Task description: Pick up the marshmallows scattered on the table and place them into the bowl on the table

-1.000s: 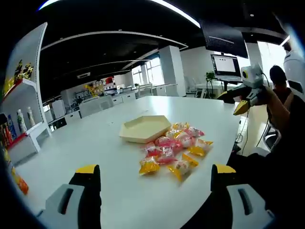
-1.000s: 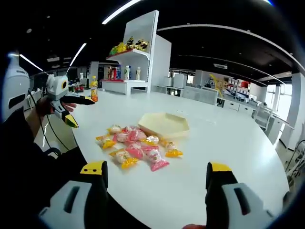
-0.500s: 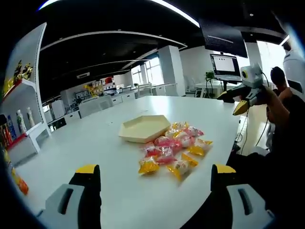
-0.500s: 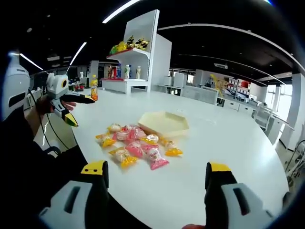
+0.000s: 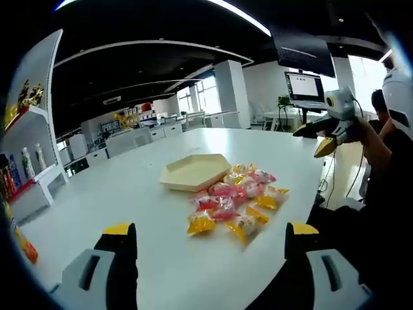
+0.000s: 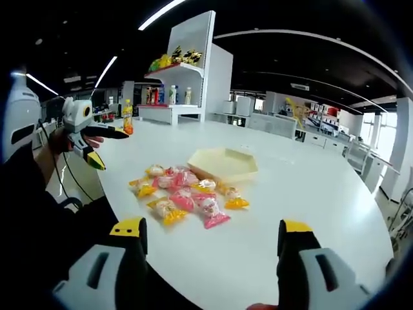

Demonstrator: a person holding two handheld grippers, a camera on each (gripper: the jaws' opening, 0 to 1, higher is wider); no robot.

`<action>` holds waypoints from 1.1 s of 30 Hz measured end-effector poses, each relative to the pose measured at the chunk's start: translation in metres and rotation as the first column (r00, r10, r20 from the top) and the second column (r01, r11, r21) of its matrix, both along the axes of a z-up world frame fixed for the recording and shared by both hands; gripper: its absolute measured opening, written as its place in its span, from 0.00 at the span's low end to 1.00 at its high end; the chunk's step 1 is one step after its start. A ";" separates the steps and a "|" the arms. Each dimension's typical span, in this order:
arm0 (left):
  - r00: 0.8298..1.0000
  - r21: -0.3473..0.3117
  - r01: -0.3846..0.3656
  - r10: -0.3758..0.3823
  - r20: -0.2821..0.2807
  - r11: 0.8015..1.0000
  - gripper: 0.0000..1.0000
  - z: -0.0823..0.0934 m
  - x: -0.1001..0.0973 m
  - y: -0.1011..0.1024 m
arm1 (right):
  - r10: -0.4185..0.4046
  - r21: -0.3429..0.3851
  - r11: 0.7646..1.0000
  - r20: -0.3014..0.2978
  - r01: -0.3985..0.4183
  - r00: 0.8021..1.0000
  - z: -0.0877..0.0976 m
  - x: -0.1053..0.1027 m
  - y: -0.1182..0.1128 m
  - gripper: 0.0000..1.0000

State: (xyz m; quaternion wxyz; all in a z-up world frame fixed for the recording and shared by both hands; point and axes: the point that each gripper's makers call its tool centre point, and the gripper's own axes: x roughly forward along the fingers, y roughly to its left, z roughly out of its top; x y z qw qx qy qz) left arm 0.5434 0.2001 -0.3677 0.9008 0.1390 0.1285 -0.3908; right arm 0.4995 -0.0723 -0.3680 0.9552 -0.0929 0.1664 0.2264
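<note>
Both the left gripper (image 5: 205, 240) and the right gripper (image 6: 211, 237) hung with jaws spread wide and empty over the near edge of the white surface (image 6: 303, 194), beyond which the wrapped marshmallows (image 6: 184, 196) lay clustered just before the cream hexagonal bowl (image 6: 222, 164).

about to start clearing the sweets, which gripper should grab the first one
Little in it. Right gripper, by a slight margin: open, and a pink marshmallow lies nearest, about centred. Left gripper is open too, its nearest ones a bit further.
</note>
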 end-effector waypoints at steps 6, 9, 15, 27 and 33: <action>1.000 0.004 0.010 -0.010 0.002 1.000 0.95 -0.002 0.004 -0.001 | 0.007 0.024 1.000 -0.027 -0.007 1.000 -0.013 0.011 0.003 0.79; 1.000 0.008 0.025 -0.025 0.016 1.000 0.95 -0.001 0.006 -0.005 | 0.022 0.018 1.000 -0.038 -0.021 0.999 -0.018 0.016 0.008 0.78; 0.999 0.010 0.040 -0.040 0.019 0.999 0.95 -0.002 0.010 -0.009 | 0.044 0.031 0.999 -0.040 -0.042 0.998 -0.019 0.026 0.016 0.78; 1.000 0.011 0.031 -0.031 0.003 0.999 0.95 -0.008 0.022 -0.004 | 0.066 0.025 0.998 -0.055 -0.065 0.996 -0.028 0.048 0.025 0.78; 0.999 0.000 0.038 -0.038 -0.004 0.999 0.95 -0.010 0.029 -0.003 | 0.073 0.025 0.997 -0.061 -0.072 0.995 -0.028 0.059 0.031 0.78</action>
